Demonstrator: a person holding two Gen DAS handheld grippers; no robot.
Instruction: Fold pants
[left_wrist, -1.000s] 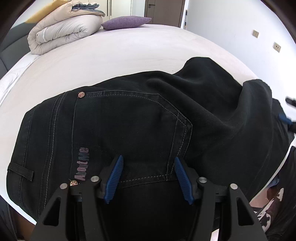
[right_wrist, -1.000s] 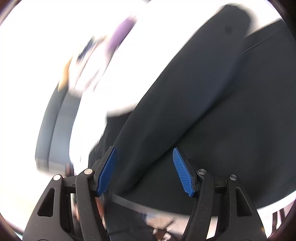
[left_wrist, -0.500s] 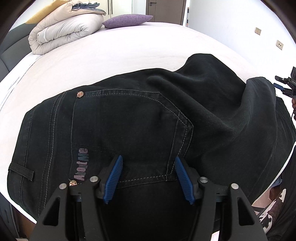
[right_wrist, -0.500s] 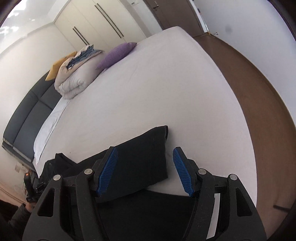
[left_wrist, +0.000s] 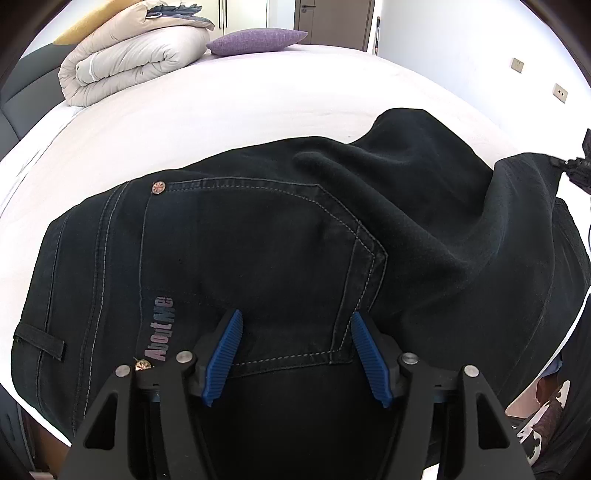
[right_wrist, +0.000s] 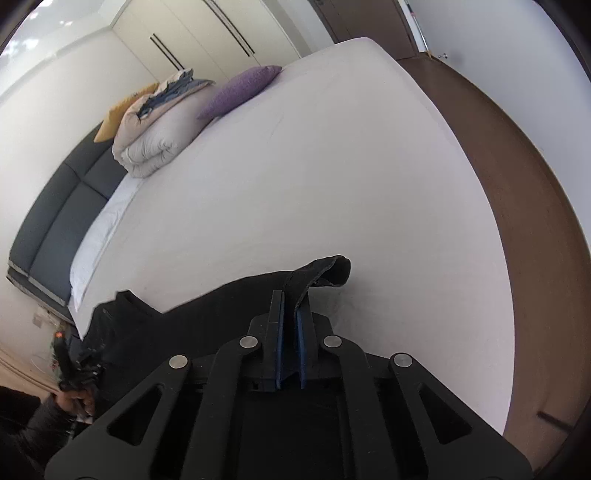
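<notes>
We have the pants (left_wrist: 258, 251) spread on the bed (left_wrist: 258, 103), seat end near us with the back pocket up, and a leg bunched in a ridge running off to the right. Our left gripper (left_wrist: 295, 354) hangs over the pocket with its jaws apart and nothing pinched between them; the pads stand on either side of the pocket's lower seam. Our right gripper (right_wrist: 291, 332) is clenched on the hem of a leg (right_wrist: 325, 271), the cloth curling up out of the closed pads at the far end of the garment.

The risks, as we judge them: the grip is on a thin edge of hem, so a quick pull could slip it free. It may also have caught only one layer, which would drag the leg open instead of folding it. With the left jaws not pinning the waist, lifting the leg could slide the whole garment across the sheet. The ridge, if carried over unsmoothed, would leave a lumpy fold.

Count: one pair of pants, two grippers, one folded duvet (left_wrist: 129, 59), one purple pillow (left_wrist: 255, 40), one yellow cushion (right_wrist: 114, 118) behind the duvet.
</notes>
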